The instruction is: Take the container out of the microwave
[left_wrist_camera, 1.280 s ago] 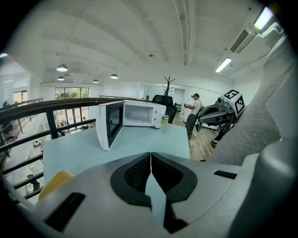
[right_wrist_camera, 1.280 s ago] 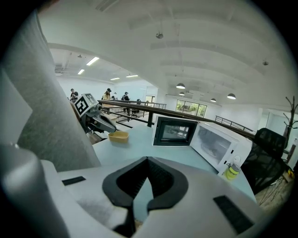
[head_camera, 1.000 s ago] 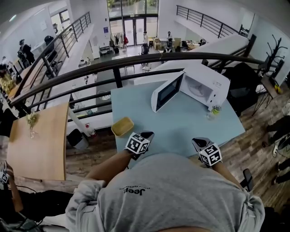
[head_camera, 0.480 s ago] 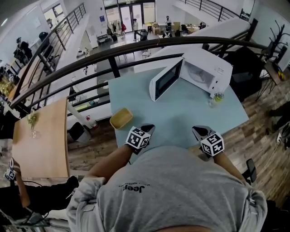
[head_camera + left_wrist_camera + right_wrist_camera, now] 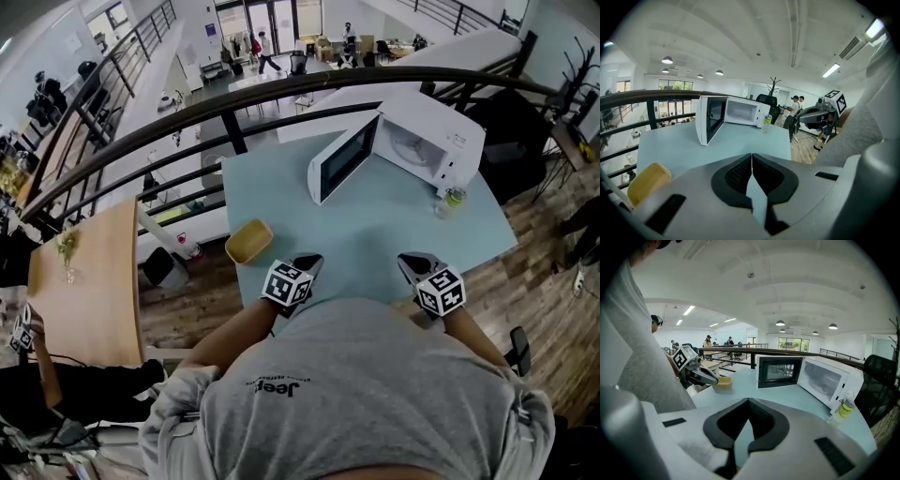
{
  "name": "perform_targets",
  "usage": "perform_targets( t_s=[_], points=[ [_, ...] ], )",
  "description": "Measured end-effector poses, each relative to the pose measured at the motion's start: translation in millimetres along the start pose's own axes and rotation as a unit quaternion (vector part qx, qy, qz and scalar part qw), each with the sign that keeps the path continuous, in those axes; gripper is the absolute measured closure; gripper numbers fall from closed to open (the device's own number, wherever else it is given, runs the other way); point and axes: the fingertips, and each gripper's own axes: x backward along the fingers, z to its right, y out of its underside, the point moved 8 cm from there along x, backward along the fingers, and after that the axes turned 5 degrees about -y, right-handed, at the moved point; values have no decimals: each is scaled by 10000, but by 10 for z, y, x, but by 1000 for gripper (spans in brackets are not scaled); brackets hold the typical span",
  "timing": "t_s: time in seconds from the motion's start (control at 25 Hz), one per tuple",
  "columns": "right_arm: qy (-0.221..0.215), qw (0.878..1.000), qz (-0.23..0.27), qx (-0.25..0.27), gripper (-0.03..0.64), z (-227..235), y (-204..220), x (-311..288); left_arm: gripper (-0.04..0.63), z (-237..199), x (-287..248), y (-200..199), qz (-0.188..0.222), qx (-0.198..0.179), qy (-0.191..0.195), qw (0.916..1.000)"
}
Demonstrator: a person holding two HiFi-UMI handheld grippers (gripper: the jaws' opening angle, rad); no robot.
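The white microwave (image 5: 427,141) stands at the far right of the light blue table (image 5: 375,234), its door (image 5: 342,161) swung wide open; only the glass turntable shows inside. A yellow container (image 5: 248,241) sits on the table's near left corner, also in the left gripper view (image 5: 647,180) and the right gripper view (image 5: 723,380). My left gripper (image 5: 309,260) hovers at the near edge, just right of the container, shut and empty. My right gripper (image 5: 410,259) is level with it further right, also shut with nothing between its jaws.
A small bottle with a yellow-green label (image 5: 450,199) stands by the microwave's right front corner. A dark curved railing (image 5: 234,103) runs behind the table. A wooden table (image 5: 84,281) lies to the left. People stand beyond the table's right end (image 5: 794,110).
The head view has shifted slightly. Both grippers stay shut near the table's front edge, the right one nudged a little; nothing was taken hold of or let go.
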Motion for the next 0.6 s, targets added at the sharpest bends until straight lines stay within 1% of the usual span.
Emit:
perform_targets(
  t_s=[0.32,0.6],
  points=[
    [-159,9992,-356,-93,598,-165,75,-209,571,-113,145,199,-108,136,83,9998],
    [-163,9969,-711,-297,598,-545,176,-475,571,-423,474,402,-143,210,149,9996]
  ],
)
